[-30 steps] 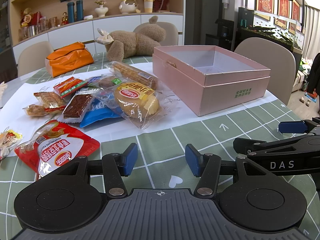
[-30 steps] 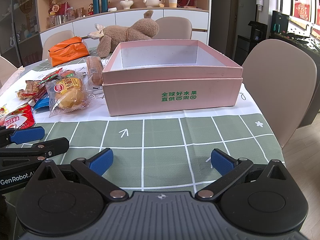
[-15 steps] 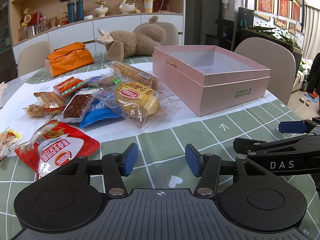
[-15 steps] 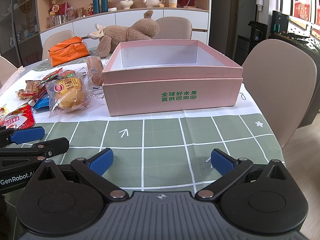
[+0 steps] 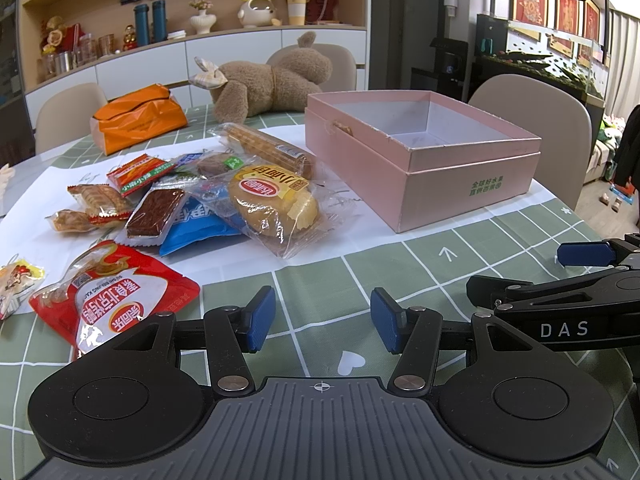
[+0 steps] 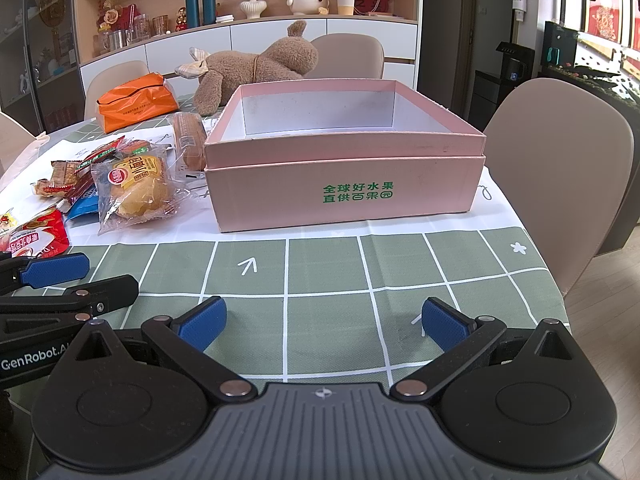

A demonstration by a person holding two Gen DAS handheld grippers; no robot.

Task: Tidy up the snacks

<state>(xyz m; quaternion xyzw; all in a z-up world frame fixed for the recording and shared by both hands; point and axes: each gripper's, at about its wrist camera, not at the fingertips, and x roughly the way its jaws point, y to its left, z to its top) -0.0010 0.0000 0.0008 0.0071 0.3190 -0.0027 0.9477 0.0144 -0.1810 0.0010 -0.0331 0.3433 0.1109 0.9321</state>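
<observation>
An open pink box (image 5: 460, 176) (image 6: 344, 196) stands on the table, empty inside. Left of it lies a pile of snacks: a yellow bread packet (image 5: 272, 204) (image 6: 136, 188), a long biscuit roll (image 5: 264, 148), a blue packet (image 5: 196, 232), a chocolate wafer (image 5: 154, 214) and a red packet (image 5: 108, 300) nearest my left gripper. My left gripper (image 5: 323, 320) is open and empty, low over the green checked cloth. My right gripper (image 6: 323, 322) is wide open and empty, in front of the box.
A brown plush toy (image 5: 272, 80) and an orange bag (image 5: 138, 116) lie at the far side of the table. Beige chairs (image 6: 560, 168) stand around it. The table edge drops off at the right (image 6: 556, 280). Each gripper shows at the side of the other's view.
</observation>
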